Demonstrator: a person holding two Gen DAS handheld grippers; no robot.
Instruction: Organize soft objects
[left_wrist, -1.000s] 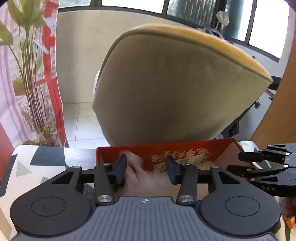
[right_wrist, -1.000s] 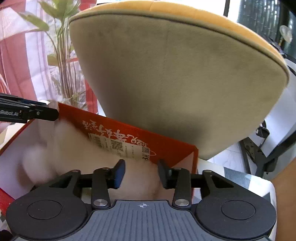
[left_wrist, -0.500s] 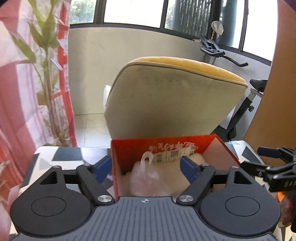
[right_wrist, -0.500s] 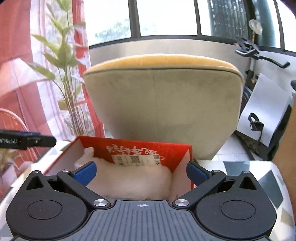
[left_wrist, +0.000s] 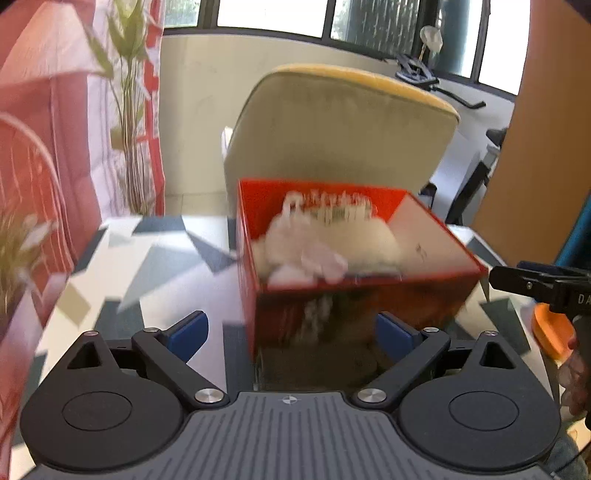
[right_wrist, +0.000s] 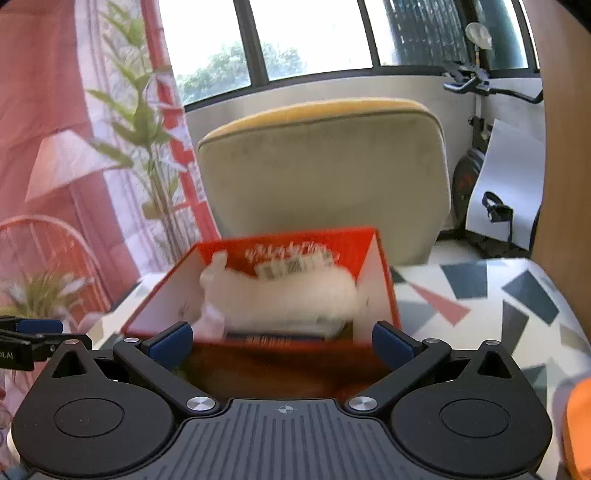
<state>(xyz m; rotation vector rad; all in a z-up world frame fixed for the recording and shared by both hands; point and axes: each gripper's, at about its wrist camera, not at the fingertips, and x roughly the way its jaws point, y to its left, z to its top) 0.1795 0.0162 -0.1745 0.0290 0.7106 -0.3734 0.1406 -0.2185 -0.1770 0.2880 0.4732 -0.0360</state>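
Observation:
A red cardboard box (left_wrist: 354, 306) (right_wrist: 380, 273) stands on the patterned table, and in it lie soft white things (left_wrist: 332, 243) (right_wrist: 288, 295), blurred by motion. My left gripper (left_wrist: 291, 332) hangs in front of the box with its jaws still opening and nothing between the blue pads. My right gripper (right_wrist: 282, 341) is also in front of the box, jaws spread wide, pads pressing on nothing. The tip of the right gripper shows at the right edge of the left wrist view, and the tip of the left gripper at the left edge of the right wrist view.
A beige chair with a yellow seat (left_wrist: 340, 133) (right_wrist: 325, 170) stands right behind the table. The table top (left_wrist: 147, 266) (right_wrist: 498, 295) has a triangle pattern. A plant and red curtain (left_wrist: 129, 110) are at the left, an exercise bike (right_wrist: 476, 110) at the right.
Both grippers let go of the soft white things inside the box, opened wide, and drew back out of it toward the table's near side.

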